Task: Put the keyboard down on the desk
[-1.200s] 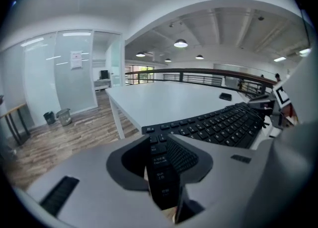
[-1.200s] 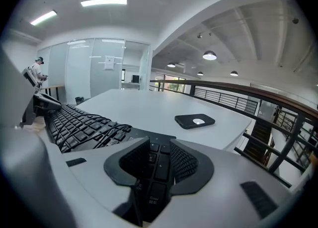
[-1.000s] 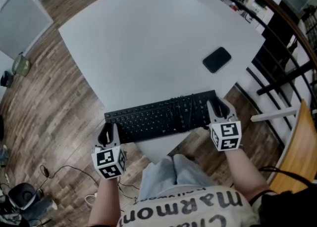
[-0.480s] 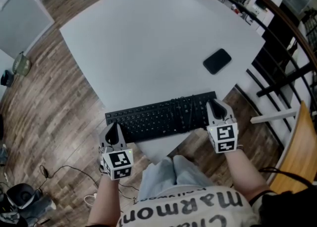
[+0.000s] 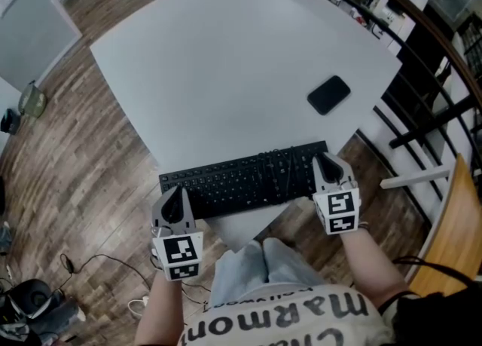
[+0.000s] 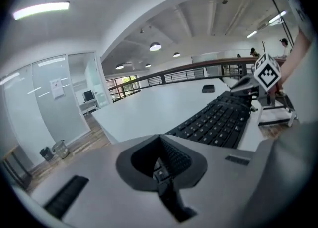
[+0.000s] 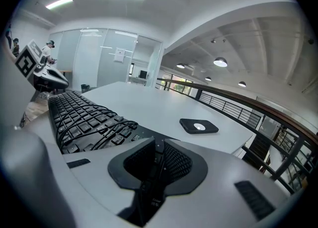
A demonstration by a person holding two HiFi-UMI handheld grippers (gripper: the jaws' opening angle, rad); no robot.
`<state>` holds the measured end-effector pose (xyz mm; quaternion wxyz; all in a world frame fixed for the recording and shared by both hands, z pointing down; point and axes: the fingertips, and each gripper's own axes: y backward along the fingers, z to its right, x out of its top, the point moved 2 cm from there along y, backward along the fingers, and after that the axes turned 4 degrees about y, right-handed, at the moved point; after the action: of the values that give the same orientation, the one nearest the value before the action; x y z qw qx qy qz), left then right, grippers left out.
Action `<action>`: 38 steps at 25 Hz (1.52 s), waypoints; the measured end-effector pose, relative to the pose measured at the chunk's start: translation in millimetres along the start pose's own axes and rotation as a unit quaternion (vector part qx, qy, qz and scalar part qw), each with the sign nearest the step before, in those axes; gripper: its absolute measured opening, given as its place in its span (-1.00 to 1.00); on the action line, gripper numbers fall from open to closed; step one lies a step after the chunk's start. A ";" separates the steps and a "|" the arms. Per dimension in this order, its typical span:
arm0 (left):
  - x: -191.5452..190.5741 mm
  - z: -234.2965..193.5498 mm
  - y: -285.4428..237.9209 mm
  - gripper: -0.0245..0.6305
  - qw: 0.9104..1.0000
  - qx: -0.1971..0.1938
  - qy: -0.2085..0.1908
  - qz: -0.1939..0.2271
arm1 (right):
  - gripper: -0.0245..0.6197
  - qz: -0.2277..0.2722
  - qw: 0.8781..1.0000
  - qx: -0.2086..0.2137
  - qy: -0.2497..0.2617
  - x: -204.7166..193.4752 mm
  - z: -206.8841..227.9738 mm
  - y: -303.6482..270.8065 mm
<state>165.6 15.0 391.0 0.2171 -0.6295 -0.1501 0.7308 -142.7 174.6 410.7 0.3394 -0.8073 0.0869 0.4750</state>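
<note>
The black keyboard lies flat across the near corner of the white desk, its cable coiled on the keys at the right end. My right gripper sits at that right end, and in the right gripper view its jaws are shut on the keyboard's edge. My left gripper is just off the keyboard's near left corner. In the left gripper view its jaws are shut on nothing, with the keyboard lying ahead to the right.
A flat black pad lies on the desk beyond the keyboard's right end. A black railing and a wooden chair stand to the right. Wood floor with loose cables lies to the left, and the person's lap is below the desk corner.
The left gripper has shut and drawn back a little from the keyboard's left end. The right gripper's jaws have closed on the right end. The keyboard has not moved.
</note>
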 end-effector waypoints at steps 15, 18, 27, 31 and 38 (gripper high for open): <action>41.2 74.1 19.7 -0.92 0.988 -0.147 0.041 0.037 | -0.73 -0.046 0.999 -0.001 0.013 1.3 -3.1 -1.4; 45.1 70.3 21.7 -0.92 0.987 -0.146 0.047 0.041 | -0.73 -0.056 0.998 -0.006 0.025 5.1 -3.5 -0.6; 50.4 67.2 33.1 -0.92 0.986 -0.145 0.067 0.048 | -0.73 0.015 0.999 0.040 -0.021 46.1 -22.2 17.8; 51.7 68.1 41.0 -0.92 0.986 -0.141 0.070 0.052 | -0.76 0.040 0.995 0.074 -0.045 57.7 -28.5 28.1; 52.1 83.4 62.6 -0.92 0.984 -0.154 0.075 0.052 | -0.80 0.074 0.990 0.109 -0.044 87.0 -38.0 61.0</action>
<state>69.6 -8.0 329.1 0.0896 -0.7157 -0.2113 0.6596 -97.7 120.5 322.5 0.3929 -0.7354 0.1824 0.5212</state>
